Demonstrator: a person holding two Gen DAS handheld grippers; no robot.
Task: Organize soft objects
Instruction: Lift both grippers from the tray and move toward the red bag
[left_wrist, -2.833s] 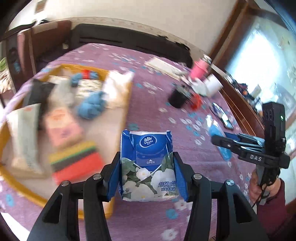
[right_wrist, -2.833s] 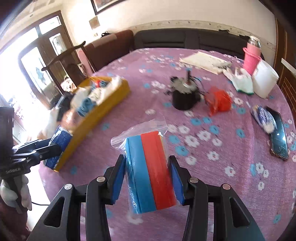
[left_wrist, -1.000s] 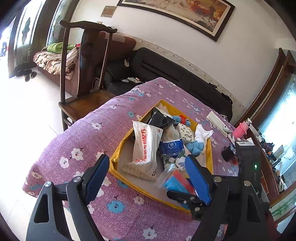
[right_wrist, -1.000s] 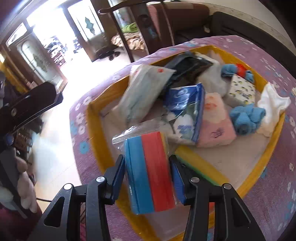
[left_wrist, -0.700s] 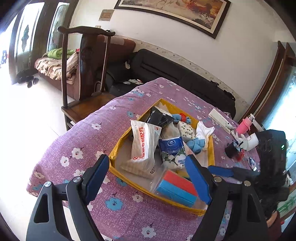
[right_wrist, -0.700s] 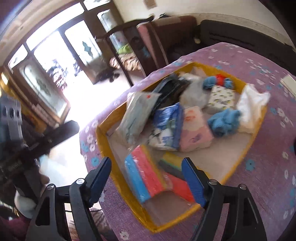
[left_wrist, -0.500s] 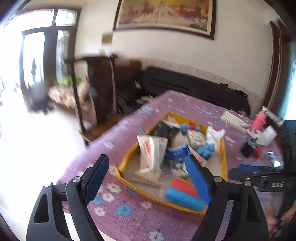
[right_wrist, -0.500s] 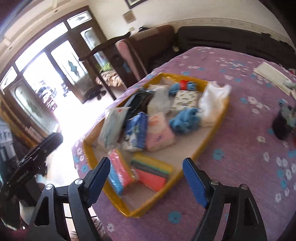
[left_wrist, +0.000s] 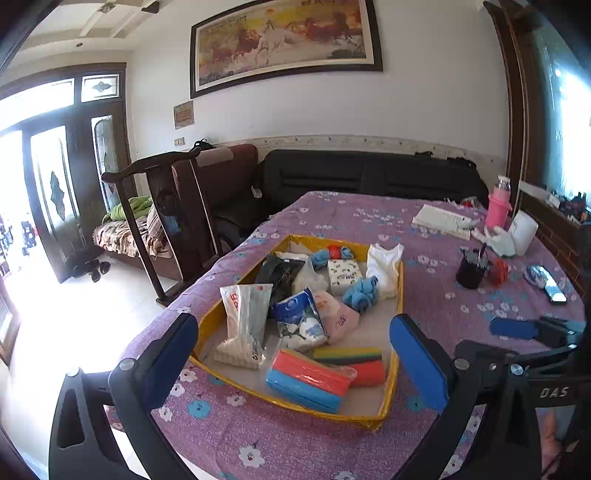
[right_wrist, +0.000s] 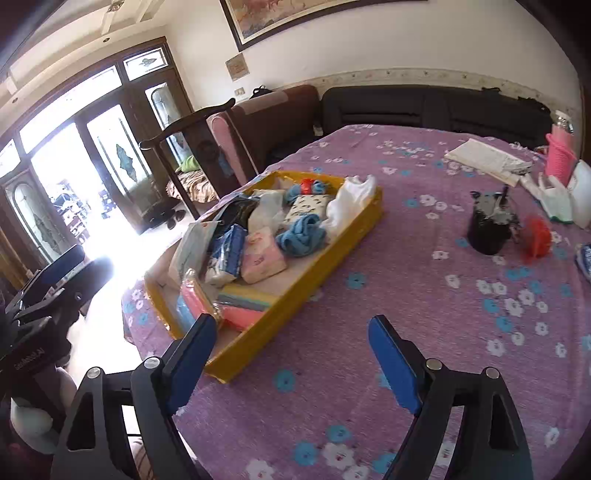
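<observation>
A yellow tray (left_wrist: 398, 295) (right_wrist: 295, 306) on the purple flowered tablecloth holds several soft items: the bagged red and blue sponges (left_wrist: 306, 378) (right_wrist: 195, 295), a striped sponge stack (left_wrist: 351, 356), a blue tissue pack (left_wrist: 301, 321) (right_wrist: 227, 251), a pink tissue pack (right_wrist: 262, 256), blue cloths (left_wrist: 360, 291) and a white cloth (left_wrist: 384, 266). My left gripper (left_wrist: 295, 354) is open and empty, held back above the tray's near end. My right gripper (right_wrist: 291, 354) is open and empty, above the tablecloth beside the tray's near corner.
On the right of the table stand a black cup (left_wrist: 471, 267) (right_wrist: 489, 229), a red bag (right_wrist: 535, 236), a pink bottle (left_wrist: 498, 203), a white jug (left_wrist: 522, 230), a notebook (right_wrist: 484, 158) and a phone (left_wrist: 552, 290). A wooden chair (left_wrist: 166, 221) and sofas stand behind.
The right gripper let go of the bagged sponges in the tray and drew back. Both grippers pulled away from the tray and stand open. Earlier the left gripper held the blue tissue pack, now in the tray.
</observation>
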